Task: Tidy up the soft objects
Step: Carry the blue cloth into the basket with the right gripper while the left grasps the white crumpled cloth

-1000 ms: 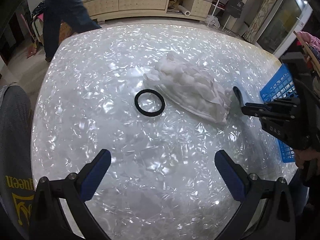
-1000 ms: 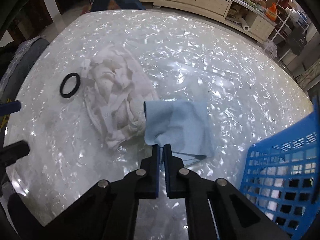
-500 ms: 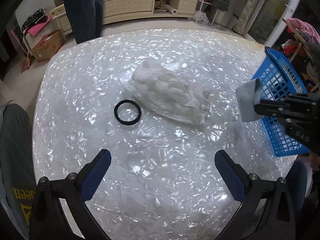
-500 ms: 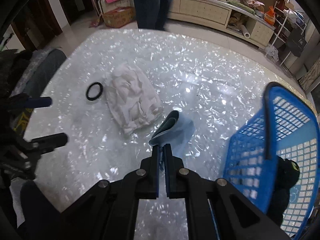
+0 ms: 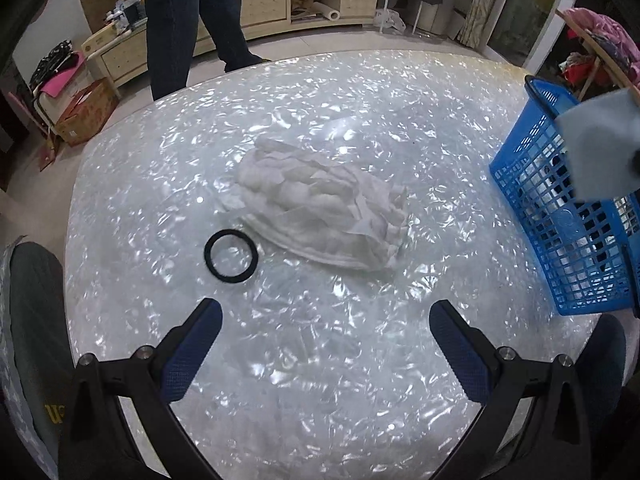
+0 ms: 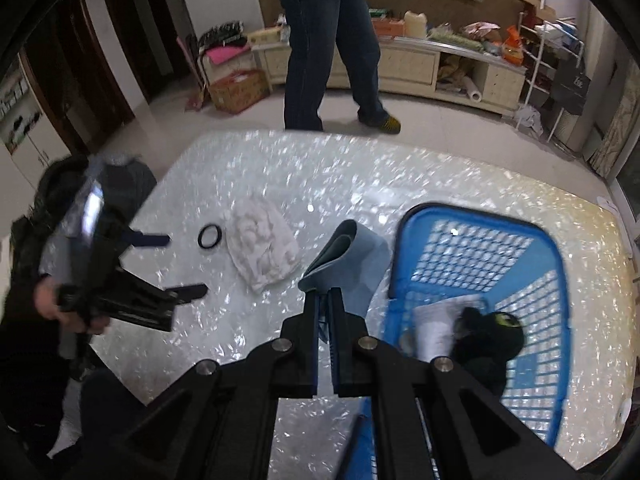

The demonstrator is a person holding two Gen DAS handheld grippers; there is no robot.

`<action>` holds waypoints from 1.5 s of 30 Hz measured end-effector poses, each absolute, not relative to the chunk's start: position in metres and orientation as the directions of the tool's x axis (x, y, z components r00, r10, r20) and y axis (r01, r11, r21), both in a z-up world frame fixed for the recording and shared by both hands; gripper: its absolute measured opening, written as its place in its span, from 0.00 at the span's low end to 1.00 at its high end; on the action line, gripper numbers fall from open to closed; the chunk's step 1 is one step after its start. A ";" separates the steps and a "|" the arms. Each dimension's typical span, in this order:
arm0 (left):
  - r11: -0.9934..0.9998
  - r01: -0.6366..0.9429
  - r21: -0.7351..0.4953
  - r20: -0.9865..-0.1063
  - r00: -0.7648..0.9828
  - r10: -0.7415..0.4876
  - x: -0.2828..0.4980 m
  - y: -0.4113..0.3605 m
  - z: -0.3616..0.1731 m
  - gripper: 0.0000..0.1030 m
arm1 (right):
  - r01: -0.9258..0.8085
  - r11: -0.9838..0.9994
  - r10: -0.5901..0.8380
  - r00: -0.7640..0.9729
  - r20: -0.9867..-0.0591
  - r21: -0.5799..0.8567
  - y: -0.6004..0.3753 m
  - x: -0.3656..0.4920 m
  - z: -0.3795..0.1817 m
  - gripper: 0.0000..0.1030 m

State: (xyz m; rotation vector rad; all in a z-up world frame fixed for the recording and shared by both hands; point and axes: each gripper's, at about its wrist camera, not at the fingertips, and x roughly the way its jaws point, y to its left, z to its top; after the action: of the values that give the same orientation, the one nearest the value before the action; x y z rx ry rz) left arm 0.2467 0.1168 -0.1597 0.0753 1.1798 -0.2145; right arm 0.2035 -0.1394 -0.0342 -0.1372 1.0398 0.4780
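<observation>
My right gripper [image 6: 325, 300] is shut on a light blue cloth [image 6: 344, 256] and holds it high in the air beside the left rim of the blue basket [image 6: 476, 216]. The cloth also shows in the left wrist view [image 5: 600, 148], hanging over the basket [image 5: 560, 216]. A white textured cloth [image 5: 324, 216] lies crumpled mid-table, with a black hair band [image 5: 230, 256] just left of it; both show in the right wrist view, the cloth [image 6: 262, 248] and the band [image 6: 209, 237]. My left gripper [image 5: 326, 348] is open and empty above the near table.
The basket holds a white item [image 6: 436, 328] and a black item [image 6: 488, 340]. The round table [image 5: 360, 92] has a shiny pearl-white top. A person in jeans [image 6: 332, 40] stands at its far side. A low cabinet [image 6: 420, 64] lines the back wall.
My right gripper lifted the light blue cloth off the table and carried it up and right to the basket. The left gripper rose and stayed open.
</observation>
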 end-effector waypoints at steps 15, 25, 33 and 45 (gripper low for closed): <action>0.975 0.219 -0.028 -0.934 0.341 -0.103 0.294 0.101 -0.188 1.00 | -0.264 0.964 0.100 0.451 -0.887 -0.025 -0.217 0.222 -0.044 0.04; 0.970 0.243 -0.008 -0.943 0.320 -0.088 0.324 0.093 -0.212 1.00 | -0.257 0.965 0.033 0.323 -0.946 -0.054 -0.222 0.234 -0.090 0.04; 0.967 0.254 -0.017 -0.945 0.311 -0.099 0.339 0.085 -0.230 1.00 | -0.288 0.957 0.114 0.276 -0.954 0.031 -0.208 0.237 -0.108 0.04; 0.963 0.266 -0.047 -0.933 0.333 -0.137 0.341 0.084 -0.221 0.50 | -0.270 0.961 0.136 0.260 -0.956 0.064 -0.207 0.249 -0.118 0.04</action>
State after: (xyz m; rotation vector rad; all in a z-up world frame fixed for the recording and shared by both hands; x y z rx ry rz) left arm 0.3407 0.0841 -0.2205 0.1220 1.2030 -0.2642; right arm 0.2489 -0.2073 -0.1181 -0.1207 1.2793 0.2757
